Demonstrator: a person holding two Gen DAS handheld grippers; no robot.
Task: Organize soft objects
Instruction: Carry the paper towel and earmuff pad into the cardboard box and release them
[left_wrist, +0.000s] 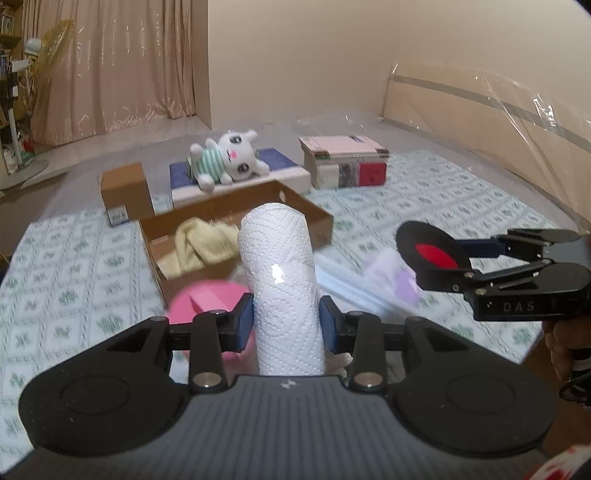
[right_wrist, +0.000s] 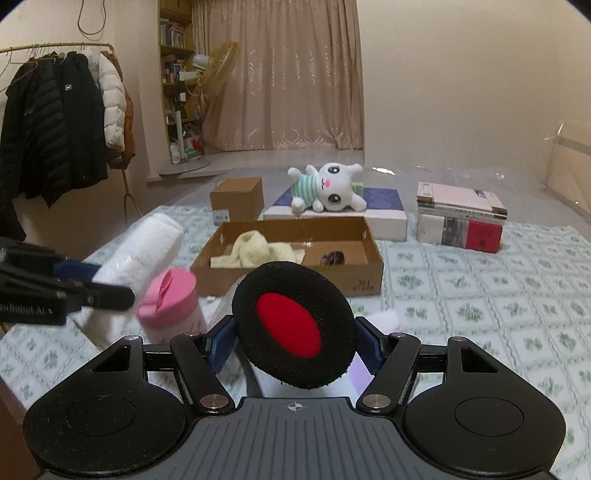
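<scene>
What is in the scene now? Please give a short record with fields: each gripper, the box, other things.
left gripper: shut on paper towel roll, held off the bed
right gripper: shut on black pad with red centre
cardboard tray: open, holds yellow cloth and a small dark item, unclear
plush cat: lying on blue-topped box
pink-lidded container: near the left gripper
book stack: right of the tray

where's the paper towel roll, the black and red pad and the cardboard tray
paper towel roll (left_wrist: 280, 280), left wrist view, middle of its side
black and red pad (right_wrist: 289, 325), right wrist view, its red centre
cardboard tray (right_wrist: 295, 284), right wrist view, near front wall
</scene>
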